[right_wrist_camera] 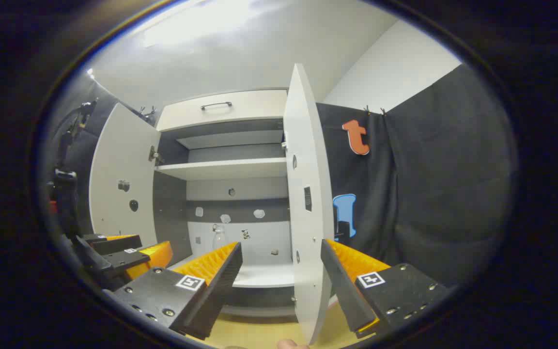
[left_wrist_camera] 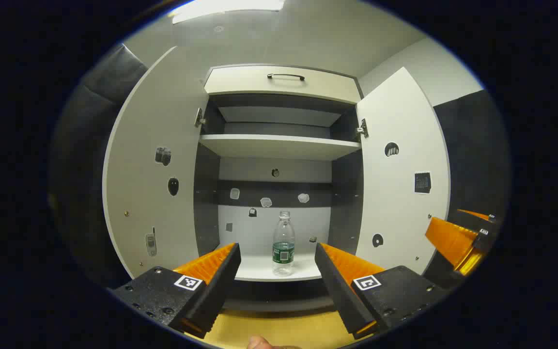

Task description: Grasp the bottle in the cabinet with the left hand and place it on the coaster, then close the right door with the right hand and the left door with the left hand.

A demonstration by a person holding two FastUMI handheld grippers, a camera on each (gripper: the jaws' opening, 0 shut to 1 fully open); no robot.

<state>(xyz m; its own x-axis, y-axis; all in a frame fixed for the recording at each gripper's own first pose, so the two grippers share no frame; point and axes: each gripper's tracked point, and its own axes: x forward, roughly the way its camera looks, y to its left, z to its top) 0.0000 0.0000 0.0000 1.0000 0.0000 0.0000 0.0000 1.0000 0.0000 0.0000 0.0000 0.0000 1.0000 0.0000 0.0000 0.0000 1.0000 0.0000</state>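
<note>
Bottle waiting, both doors open.

I have the left gripper spread wide and empty, lined up so the bottle sits between its fingers, well short of it. It stands upright, alone on the cabinet's bottom shelf; the upper shelf looks bare. My right gripper is also wide and empty, straddling the right door edge, likely staged for closing.

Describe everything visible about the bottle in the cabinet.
The bottle is a clear plastic one with a pale cap and a dark green label band around its lower half. It stands upright on the cabinet's bottom shelf, near the front edge, apart from the walls. Nothing grips it; it sits framed between the left gripper fingers, farther off.
</note>
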